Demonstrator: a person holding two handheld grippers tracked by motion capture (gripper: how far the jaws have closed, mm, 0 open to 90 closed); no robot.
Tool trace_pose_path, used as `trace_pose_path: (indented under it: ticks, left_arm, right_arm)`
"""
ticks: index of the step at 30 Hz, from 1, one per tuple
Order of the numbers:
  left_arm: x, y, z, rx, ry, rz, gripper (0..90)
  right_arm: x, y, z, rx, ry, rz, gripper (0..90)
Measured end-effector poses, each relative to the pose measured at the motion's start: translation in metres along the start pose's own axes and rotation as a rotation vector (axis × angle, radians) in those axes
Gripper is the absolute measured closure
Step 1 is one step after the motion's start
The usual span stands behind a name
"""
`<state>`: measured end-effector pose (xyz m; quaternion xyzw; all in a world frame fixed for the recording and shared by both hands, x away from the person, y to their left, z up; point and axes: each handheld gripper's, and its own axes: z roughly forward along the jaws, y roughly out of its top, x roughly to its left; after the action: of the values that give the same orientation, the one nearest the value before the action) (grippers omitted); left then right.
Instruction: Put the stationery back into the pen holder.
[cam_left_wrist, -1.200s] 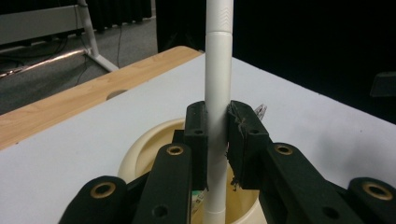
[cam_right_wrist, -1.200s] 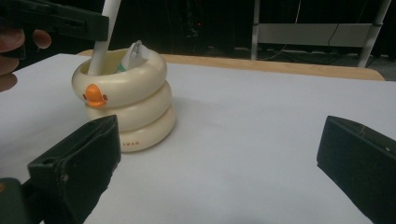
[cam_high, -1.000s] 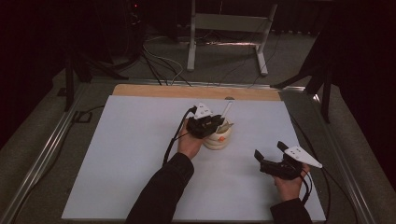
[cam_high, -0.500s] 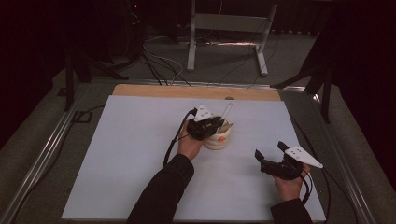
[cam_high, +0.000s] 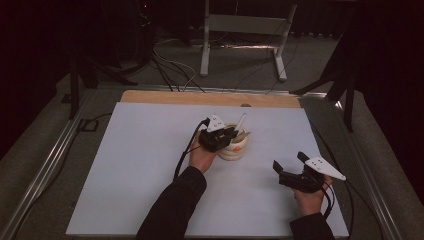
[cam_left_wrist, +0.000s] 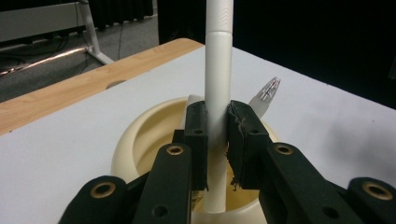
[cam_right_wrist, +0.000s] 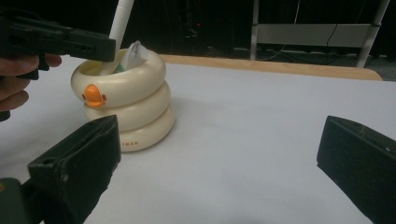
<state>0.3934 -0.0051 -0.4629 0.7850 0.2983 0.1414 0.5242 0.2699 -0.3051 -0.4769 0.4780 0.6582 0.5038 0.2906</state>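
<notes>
A white table sheet (cam_high: 140, 170) was laid over a wooden board (cam_high: 165, 97), with a metal stand (cam_high: 243, 30) seen on the floor beyond it. Nothing lay between the two grippers. A cream ringed duck-faced holder (cam_right_wrist: 128, 100) stood mid-table; a white pen (cam_left_wrist: 218, 70) rose upright from it, and a second, clear-tipped pen (cam_left_wrist: 267, 93) leaned inside. The left gripper (cam_left_wrist: 217, 140) was clamped on the white pen, over the holder's mouth. The right gripper (cam_high: 291, 166) was held well apart, its jaws spread wide on nothing.

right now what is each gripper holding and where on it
The left gripper pinches the white pen on its lower barrel, over the cup. The right gripper holds nothing.
</notes>
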Motion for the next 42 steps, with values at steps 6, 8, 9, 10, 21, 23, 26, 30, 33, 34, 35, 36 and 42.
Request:
trace_pose_path:
  ticks: [6, 8, 9, 10, 21, 23, 26, 30, 33, 34, 35, 36, 42]
  left_arm:
    - [0.0007, -0.0029, 0.0007, 0.017, -0.012, -0.003, 79.1]
    - [0.001, -0.0033, 0.0007, 0.025, -0.016, 0.002, 79.1]
    - [0.0009, -0.0034, 0.0008, 0.027, -0.017, 0.003, 79.1]
    - [0.0008, -0.0034, 0.0008, 0.029, -0.019, 0.004, 79.0]
    - [0.0005, -0.0028, 0.0013, 0.05, -0.028, 0.0, 78.9]
    - [0.0006, -0.0027, 0.0013, 0.051, -0.029, 0.0, 78.9]
    - [0.0009, -0.0023, 0.0009, 0.054, -0.033, 0.003, 79.0]
    - [0.0015, -0.0019, -0.0001, 0.059, -0.034, 0.006, 79.0]
    - [0.0018, -0.0017, -0.0005, 0.061, -0.036, 0.008, 79.0]
    - [0.0018, -0.0015, -0.0005, 0.061, -0.037, 0.008, 79.0]
    - [0.0018, -0.0014, -0.0004, 0.061, -0.038, 0.01, 78.9]
    - [0.0017, -0.0013, -0.0004, 0.063, -0.035, 0.013, 79.0]
    - [0.0012, -0.0005, -0.001, 0.067, -0.039, 0.021, 79.0]
  right_arm:
    - [-0.0001, -0.0001, -0.0002, 0.0, -0.001, 0.001, 0.0]
    - [-0.0001, -0.0002, -0.0003, 0.0, -0.001, -0.001, 0.0]
    - [-0.0001, -0.0002, -0.0003, 0.0, -0.001, 0.0, 0.0]
    - [-0.0001, -0.0002, -0.0004, 0.0, -0.001, 0.001, 0.0]
    - [-0.0005, -0.0004, -0.0011, 0.001, -0.005, 0.002, 0.0]
    - [-0.0005, -0.0005, -0.0011, 0.001, -0.005, 0.002, 0.0]
    - [-0.0006, -0.0005, -0.0011, 0.001, -0.006, 0.003, 0.0]
    - [-0.0005, -0.0006, -0.0008, 0.002, -0.005, 0.001, 0.0]
    - [-0.0005, -0.0007, -0.0008, 0.002, -0.005, 0.001, 0.0]
    - [-0.0005, -0.0007, -0.0009, 0.003, -0.005, 0.002, 0.0]
    - [-0.0006, -0.0007, -0.0009, 0.003, -0.006, 0.002, 0.0]
    - [-0.0006, -0.0007, -0.0009, 0.003, -0.006, 0.002, 0.1]
    - [-0.0006, -0.0007, -0.0009, 0.003, -0.006, 0.002, 0.1]
